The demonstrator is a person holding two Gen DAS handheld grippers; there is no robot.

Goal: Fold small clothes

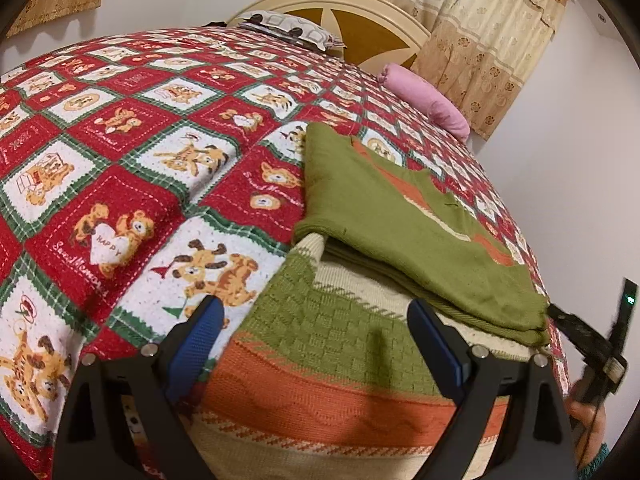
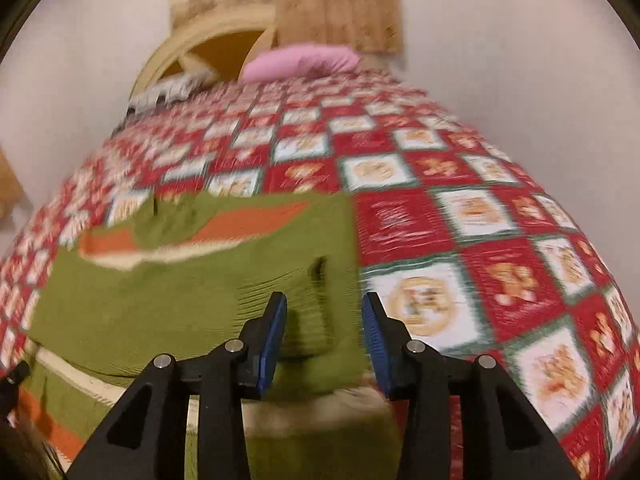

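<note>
I have the sweater (image 1: 360,340) lying on the quilt (image 1: 120,184) near the close edge of the bed, partly folded: a plain green layer is turned over the striped body, so the orange, cream and green checked bands show only at the near end. From my left wrist camera the left gripper (image 1: 316,320) hangs just above that striped near end with its jaws spread wide, one blue pad (image 1: 196,344) over the quilt at the sweater's edge and the other over the cream band, and nothing is caught between them. At the far right of that view I can see the right gripper (image 1: 592,344) in a hand (image 1: 588,424), just off the corner of the folded green layer. The right wrist camera is smeared with blur, but I can make out its jaws standing partly open, with the sweater's (image 2: 192,288) green edge below the gap; the pads do not press on the cloth. Beyond the sweater lie a pink pillow (image 1: 424,96) and a patterned pillow (image 1: 288,28) against the headboard (image 1: 360,24), with curtains (image 1: 480,32) behind.
</note>
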